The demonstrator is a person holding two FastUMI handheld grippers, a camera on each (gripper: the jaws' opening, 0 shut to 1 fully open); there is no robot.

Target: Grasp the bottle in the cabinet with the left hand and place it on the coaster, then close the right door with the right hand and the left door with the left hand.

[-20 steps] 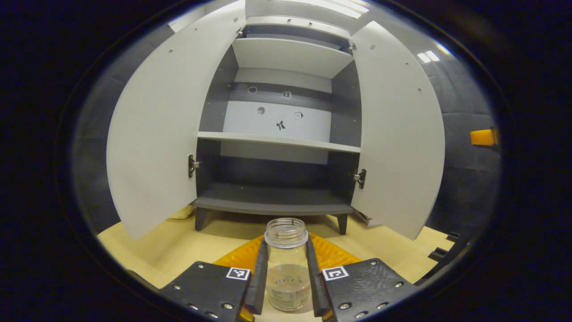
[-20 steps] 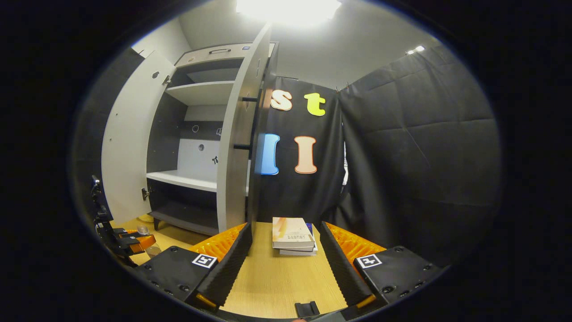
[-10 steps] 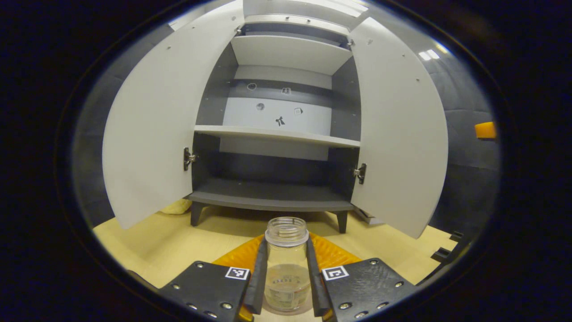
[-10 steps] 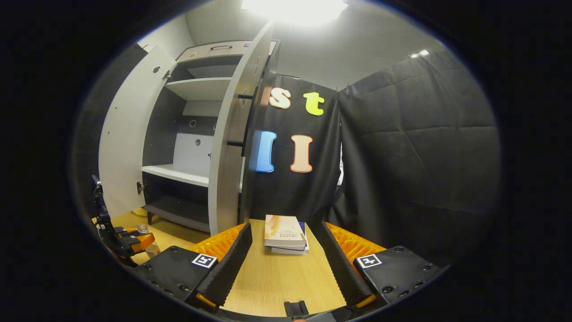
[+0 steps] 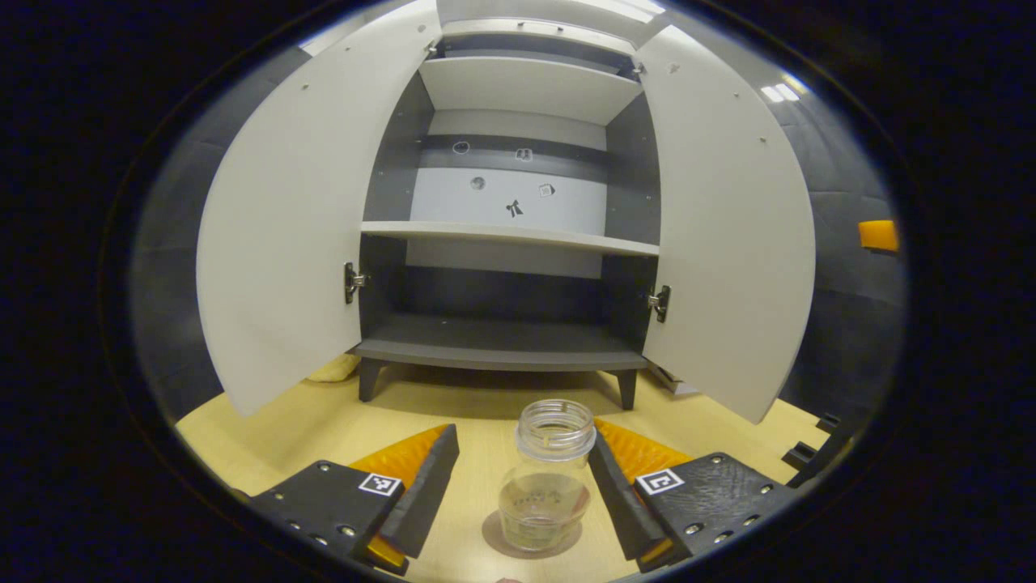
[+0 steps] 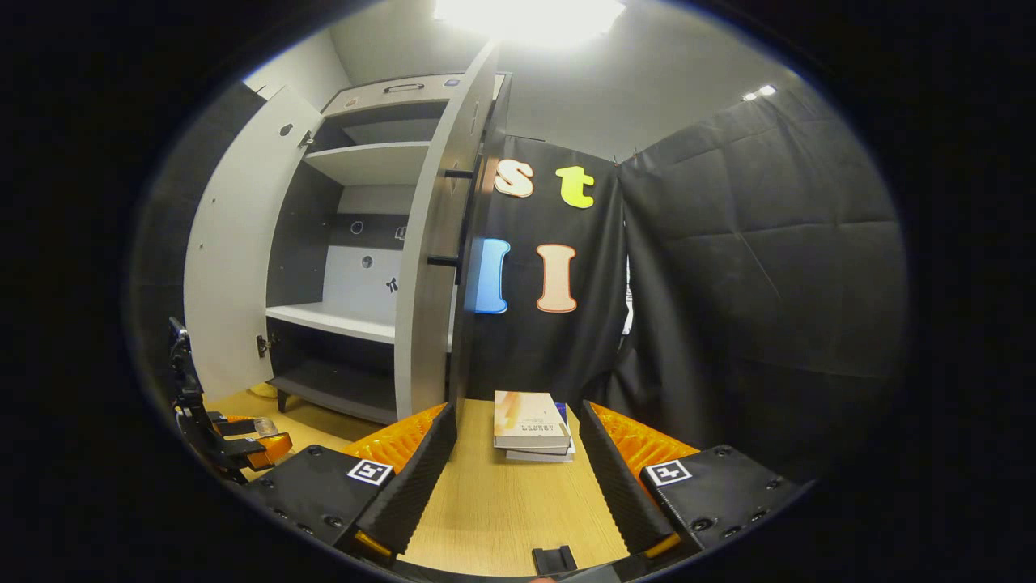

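Observation:
A clear lidless bottle (image 5: 552,478) stands upright on a round brownish coaster (image 5: 495,541) on the wooden table. My left gripper (image 5: 522,441) is open around it; the bottle sits close to the right finger, and the left finger (image 5: 421,494) is well apart from it. Behind stands the grey cabinet with both its left door (image 5: 283,235) and right door (image 5: 728,227) swung wide. In the right gripper view, my right gripper (image 6: 516,417) is open and empty near the right door's edge (image 6: 437,267), with the left gripper (image 6: 243,447) and bottle (image 6: 265,427) far left.
A stack of books (image 6: 530,425) lies on the table (image 6: 502,510) just beyond my right fingers. The cabinet shelves (image 5: 506,235) are bare. Something pale yellow (image 5: 333,370) lies by the cabinet's left leg. Black cloth walls close the right side.
My left gripper has opened and let go of the bottle, which now stands on the coaster. The right gripper has barely shifted.

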